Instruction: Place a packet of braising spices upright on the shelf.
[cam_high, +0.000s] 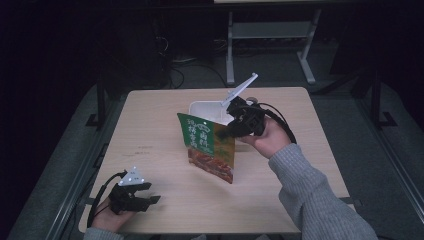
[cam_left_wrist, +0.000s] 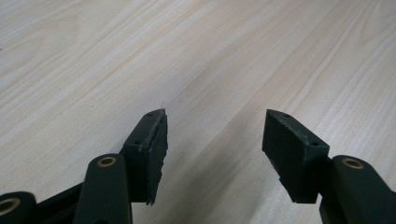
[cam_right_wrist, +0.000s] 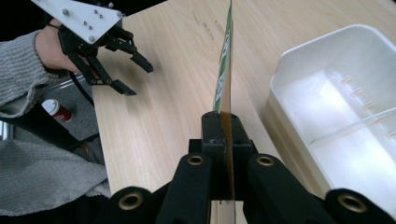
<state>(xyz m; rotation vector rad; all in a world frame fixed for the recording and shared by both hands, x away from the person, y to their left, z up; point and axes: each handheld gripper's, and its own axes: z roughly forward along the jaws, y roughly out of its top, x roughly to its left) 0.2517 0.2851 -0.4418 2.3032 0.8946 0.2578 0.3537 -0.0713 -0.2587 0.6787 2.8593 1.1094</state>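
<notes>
Nearest the onlooker, the left gripper (cam_high: 150, 199) rested low over the near left corner of the table (cam_high: 150, 130), its jaws spread with nothing but bare wood between them, the wrist level and pointing toward the middle of the table. Farther in, the right gripper (cam_high: 226, 131) pinched the upper edge of the green and orange food packet (cam_high: 210, 147), jaws pressed tight on the thin sheet. The packet hung clear of the table, tilted, just beside the white tub (cam_high: 202, 107), which stood empty as far as could be seen. By this reading, the pick-up was done; carrying the packet over the tub and letting go remained. The right forearm reached in from the lower right, wrist cocked inward.
</notes>
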